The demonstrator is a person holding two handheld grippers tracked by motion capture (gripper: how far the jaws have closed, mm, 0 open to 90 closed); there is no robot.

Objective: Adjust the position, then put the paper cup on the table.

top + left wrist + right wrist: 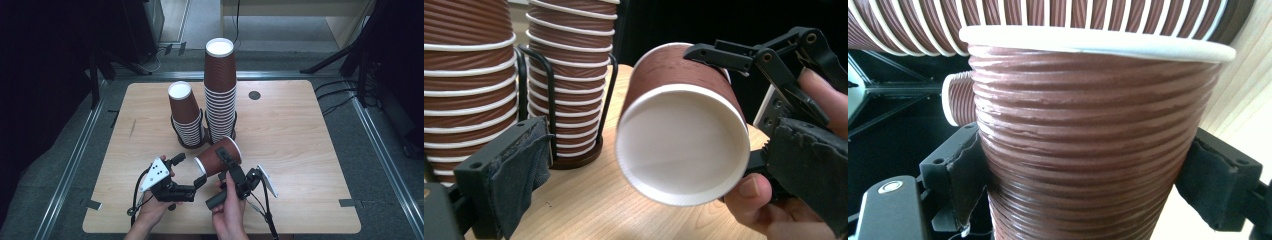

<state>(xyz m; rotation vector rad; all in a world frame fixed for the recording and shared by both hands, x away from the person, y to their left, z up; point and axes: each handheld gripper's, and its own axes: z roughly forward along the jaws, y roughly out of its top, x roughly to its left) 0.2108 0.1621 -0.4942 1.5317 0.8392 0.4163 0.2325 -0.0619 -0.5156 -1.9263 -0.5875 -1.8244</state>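
A brown ribbed paper cup lies on its side above the table's near middle, its white base toward my left gripper. My right gripper is shut on it, and in the right gripper view the pads press both sides of the cup. My left gripper stands open just left of the base. In the left gripper view the cup's base sits between the wide jaws, and the pads are clear of it. Behind stand a short cup stack and a tall cup stack.
Both stacks sit upside down in black wire holders on the wooden table. A small dark round disc lies at the back right. Metal floor rails and black stands surround the table.
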